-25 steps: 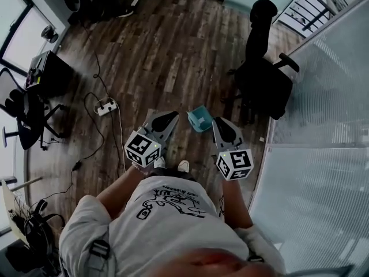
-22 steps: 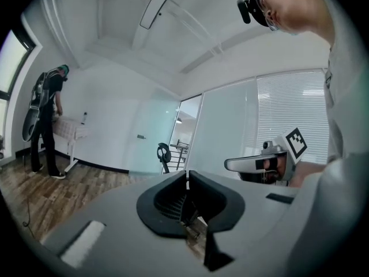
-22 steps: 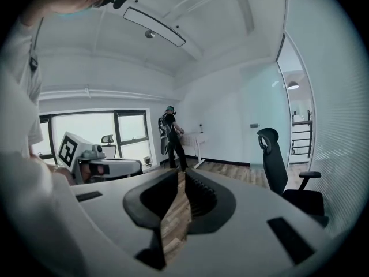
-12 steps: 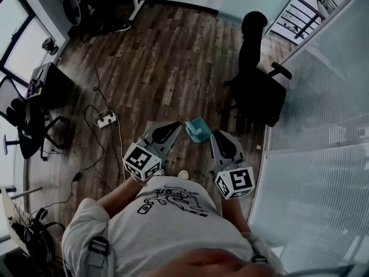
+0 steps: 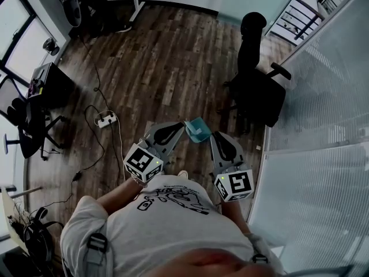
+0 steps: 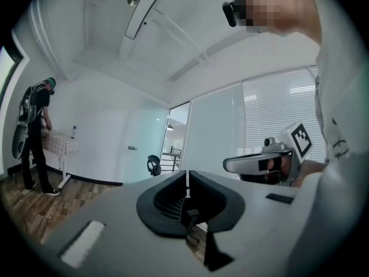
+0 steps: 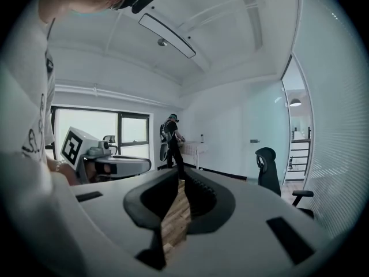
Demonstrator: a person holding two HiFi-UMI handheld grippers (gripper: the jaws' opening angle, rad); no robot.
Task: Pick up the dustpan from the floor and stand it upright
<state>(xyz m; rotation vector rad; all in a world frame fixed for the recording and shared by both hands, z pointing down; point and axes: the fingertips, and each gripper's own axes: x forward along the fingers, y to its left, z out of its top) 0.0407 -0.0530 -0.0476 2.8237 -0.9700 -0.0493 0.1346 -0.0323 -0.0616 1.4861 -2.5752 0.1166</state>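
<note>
- Landmark: black office chair (image 5: 257, 91) on the wood floor (image 5: 173, 56), beside the glass wall (image 5: 311, 114)
- Dustpan (image 5: 198, 129): teal, small, on the floor just off the chair's base, on the side toward the person (image 5: 167, 224); whether it lies flat or already stands cannot be told from overhead
- Left gripper (image 6: 187, 176): points out across the room, tongs pressed together, nothing pinched; farther from the chair than the dustpan
- Right gripper (image 7: 177, 178): tongs a narrow slit apart, having just closed a little; bare floorboards show through the gap, nothing between them; the nearer of the two to the chair
- Hold on the dustpan: none; neither gripper view shows it, so its seeming contact with the left tip in the head view is probably overlap
- Step in hand, as judged: the reach down to the dustpan, not yet made
- Method advised: spread one pair of tongs before descending; approach from the side away from the chair, clear of its legs; pinch the handle or a firm rim, lift slowly, turn the pan onto its end, steady it with the other gripper
- Release: only once it rests without rocking; a light plastic pan likely tips if let go early
</note>
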